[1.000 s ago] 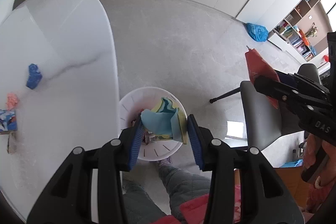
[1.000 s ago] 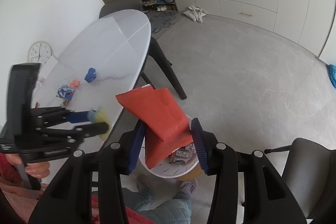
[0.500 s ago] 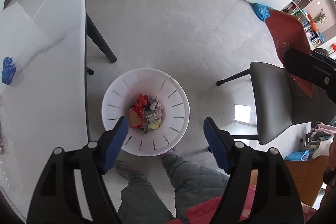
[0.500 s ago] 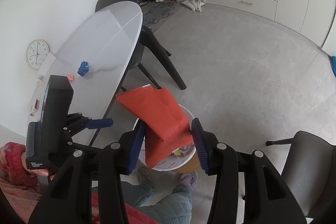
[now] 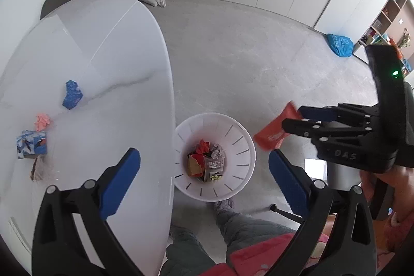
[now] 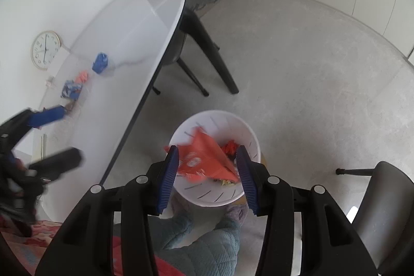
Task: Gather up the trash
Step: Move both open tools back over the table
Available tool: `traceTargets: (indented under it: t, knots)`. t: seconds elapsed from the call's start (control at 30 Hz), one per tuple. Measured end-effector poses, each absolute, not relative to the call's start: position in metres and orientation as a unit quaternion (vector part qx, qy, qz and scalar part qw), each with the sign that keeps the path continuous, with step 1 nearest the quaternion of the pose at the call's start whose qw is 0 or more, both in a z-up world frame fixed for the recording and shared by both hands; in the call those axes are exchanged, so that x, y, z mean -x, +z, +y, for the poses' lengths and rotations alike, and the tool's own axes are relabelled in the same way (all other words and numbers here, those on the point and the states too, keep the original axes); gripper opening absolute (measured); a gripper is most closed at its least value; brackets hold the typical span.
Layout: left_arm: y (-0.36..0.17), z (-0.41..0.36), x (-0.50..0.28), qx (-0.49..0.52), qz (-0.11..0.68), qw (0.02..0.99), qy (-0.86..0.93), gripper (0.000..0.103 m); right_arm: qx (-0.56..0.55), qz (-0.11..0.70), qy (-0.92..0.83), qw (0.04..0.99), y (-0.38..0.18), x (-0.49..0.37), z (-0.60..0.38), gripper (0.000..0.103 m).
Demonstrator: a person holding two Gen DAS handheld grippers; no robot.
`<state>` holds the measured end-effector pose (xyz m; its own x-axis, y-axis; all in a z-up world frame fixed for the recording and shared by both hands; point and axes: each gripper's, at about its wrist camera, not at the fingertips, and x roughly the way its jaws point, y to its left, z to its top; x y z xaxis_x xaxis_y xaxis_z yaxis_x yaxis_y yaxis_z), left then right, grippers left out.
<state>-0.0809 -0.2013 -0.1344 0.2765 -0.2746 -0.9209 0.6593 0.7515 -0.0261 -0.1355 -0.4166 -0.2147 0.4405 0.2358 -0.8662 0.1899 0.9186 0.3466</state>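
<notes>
Remaining on table: a blue crumpled scrap (image 5: 72, 95), a pink wad (image 5: 42, 121), a patterned blue packet (image 5: 31, 145) and a brownish wrapper (image 5: 38, 167) are seen lying on the white table (image 5: 108, 48), none yet collected.

Left gripper (image 5: 204, 176): its jaws have just been opening and now stand spread wide with nothing between them; the teal and yellow piece pinched a second ago is no longer carried, and is judged to have been dropped into the bin, though it cannot be picked out among the contents.

Bin (image 5: 243, 144): a white slotted basket is seen on the floor just beside the table edge, with red, grey and yellow litter at its bottom.

Right gripper (image 6: 207, 167): clamped on an orange-red wrapper (image 6: 207, 159), now brought low over the bin's mouth compared with a second ago.

Meaning for task: one deposit is judged complete; a release of the wrapper is judged due next, after which the table scraps are left to be fetched.
</notes>
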Motion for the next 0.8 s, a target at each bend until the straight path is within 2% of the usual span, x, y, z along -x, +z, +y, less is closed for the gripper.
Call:
traceTargets:
  t: [0.17, 0.3, 0.4, 0.43, 0.57, 0.8]
  knots:
    - [-0.128, -0.182, 0.078, -0.182, 0.518, 0.786, -0.285, 0.095, -0.2, 0.566, 0.029, 0.799, -0.255, 0.114, -0.39, 0.05]
    - [-0.125, -0.163, 0.074, -0.175, 0.517, 0.793, -0.271, 0.095, -0.186, 0.58, 0.014, 0.793, -0.259, 0.106, -0.373, 0.076]
    - [-0.117, -0.148, 0.071, -0.165, 0.514, 0.8, -0.262, 0.095, -0.179, 0.569, 0.004, 0.802, -0.236, 0.107, -0.364, 0.092]
    - [-0.114, -0.142, 0.07, -0.161, 0.511, 0.803, -0.259, 0.095, -0.178, 0.564, 0.003, 0.807, -0.226, 0.107, -0.363, 0.094]
    - [-0.1, -0.122, 0.068, -0.14, 0.502, 0.816, -0.251, 0.095, -0.175, 0.54, 0.005, 0.823, -0.184, 0.105, -0.354, 0.1]
    - [-0.092, -0.091, 0.061, -0.115, 0.497, 0.827, -0.235, 0.095, -0.16, 0.513, 0.022, 0.843, -0.14, 0.094, -0.328, 0.1]
